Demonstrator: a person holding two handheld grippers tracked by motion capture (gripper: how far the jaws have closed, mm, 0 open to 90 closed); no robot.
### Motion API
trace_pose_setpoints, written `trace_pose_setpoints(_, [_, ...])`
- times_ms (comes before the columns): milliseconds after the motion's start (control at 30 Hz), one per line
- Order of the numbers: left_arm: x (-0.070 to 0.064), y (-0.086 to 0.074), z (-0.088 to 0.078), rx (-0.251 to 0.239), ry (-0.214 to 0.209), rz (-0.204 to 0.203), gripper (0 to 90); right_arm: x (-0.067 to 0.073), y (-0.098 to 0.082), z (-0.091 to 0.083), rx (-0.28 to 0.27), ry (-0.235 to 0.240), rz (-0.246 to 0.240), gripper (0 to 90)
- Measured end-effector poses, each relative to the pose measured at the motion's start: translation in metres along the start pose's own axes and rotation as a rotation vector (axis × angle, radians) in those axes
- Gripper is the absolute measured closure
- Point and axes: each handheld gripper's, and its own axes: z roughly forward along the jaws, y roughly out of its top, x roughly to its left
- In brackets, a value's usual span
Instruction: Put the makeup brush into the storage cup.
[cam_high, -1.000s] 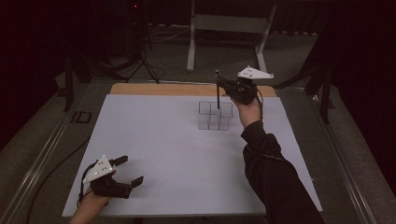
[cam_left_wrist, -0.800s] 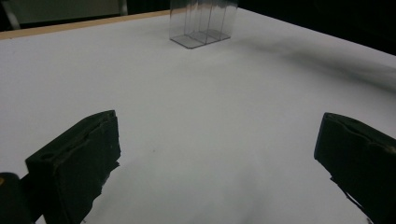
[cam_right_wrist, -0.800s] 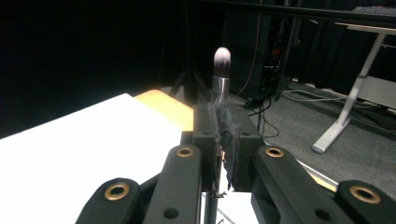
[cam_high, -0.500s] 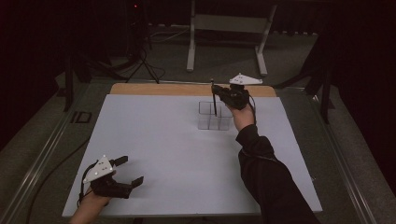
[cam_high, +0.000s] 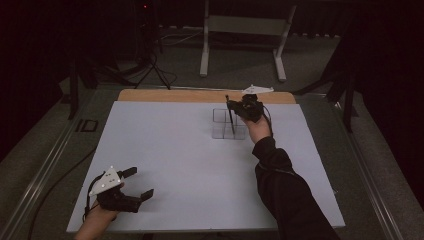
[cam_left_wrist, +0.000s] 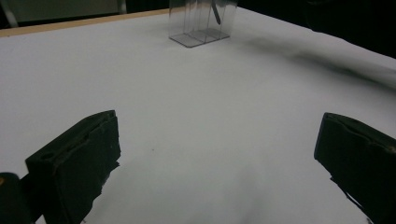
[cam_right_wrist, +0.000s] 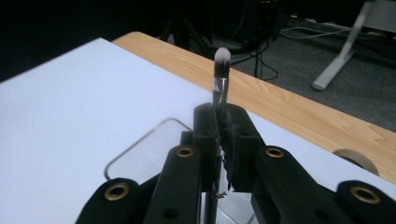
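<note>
A slim dark makeup brush (cam_high: 230, 114) with a pale tip (cam_right_wrist: 222, 63) stands nearly upright, bristles up. My right gripper (cam_high: 241, 107) is shut on its handle, directly over a clear compartmented organizer (cam_high: 221, 132) at the far middle of the white mat. The brush's lower end reaches down into the organizer; which compartment I cannot tell. In the right gripper view the jaws (cam_right_wrist: 223, 135) pinch the handle above the organizer's rounded rim (cam_right_wrist: 140, 148). My left gripper (cam_high: 141, 182) rests at the near left of the mat, open and holding nothing (cam_left_wrist: 219, 158). From there the organizer (cam_left_wrist: 201, 28) stands far off.
The white mat (cam_high: 165, 150) covers a wooden table whose bare strip (cam_high: 165, 95) runs along the far edge. A roll of tape (cam_right_wrist: 355, 159) lies on that strip. Beyond the table are a metal stand (cam_high: 245, 30) and floor cables.
My right gripper has come down with the brush toward the organizer, and the brush's lower end now sits lower among the compartments. The left gripper has stayed where it was.
</note>
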Motion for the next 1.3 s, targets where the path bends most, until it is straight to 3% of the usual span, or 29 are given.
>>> trace_pose_setpoints(300, [0.000, 0.000, 0.000, 0.000, 0.001, -0.001, 1.4, 0.003, -0.004, 0.008, 0.068, -0.007, -0.015, 83.0])
trace_pose_setpoints(333, [0.000, 0.000, 0.000, 0.001, 0.001, -0.005, 1.4, 0.004, -0.002, 0.011, 0.110, 0.019, -0.006, 68.9])
trace_pose_setpoints(367, [0.000, 0.000, 0.000, 0.001, 0.001, -0.005, 1.4, 0.004, -0.002, 0.011, 0.110, 0.019, -0.006, 68.9])
trace_pose_setpoints(400, [0.000, 0.000, 0.000, 0.001, 0.001, -0.003, 1.4, 0.005, -0.002, 0.013, 0.134, 0.028, -0.013, 61.6])
trace_pose_setpoints(500, [0.000, 0.000, 0.000, 0.002, 0.000, 0.001, 1.4, 0.007, 0.001, 0.012, 0.154, 0.026, -0.020, 50.9])
trace_pose_setpoints(600, [0.000, 0.000, 0.000, 0.001, 0.001, 0.000, 1.4, 0.009, 0.005, 0.009, 0.150, 0.036, -0.027, 45.1])
trace_pose_setpoints(800, [0.000, 0.000, 0.000, 0.001, 0.001, -0.002, 1.4, 0.009, 0.012, 0.008, 0.215, 0.055, 0.016, 38.8])
trace_pose_setpoints(967, [0.000, 0.000, 0.000, 0.000, 0.002, 0.000, 1.4, 0.008, 0.014, 0.005, 0.262, 0.040, 0.045, 32.7])
trace_pose_setpoints(1267, [0.000, 0.000, 0.000, 0.003, 0.004, 0.003, 1.4, 0.011, 0.016, -0.002, 0.273, 0.046, 0.076, 23.3])
trace_pose_setpoints(1300, [0.000, 0.000, 0.000, 0.002, 0.004, 0.002, 1.4, 0.014, 0.015, -0.003, 0.273, 0.029, 0.072, 16.3])
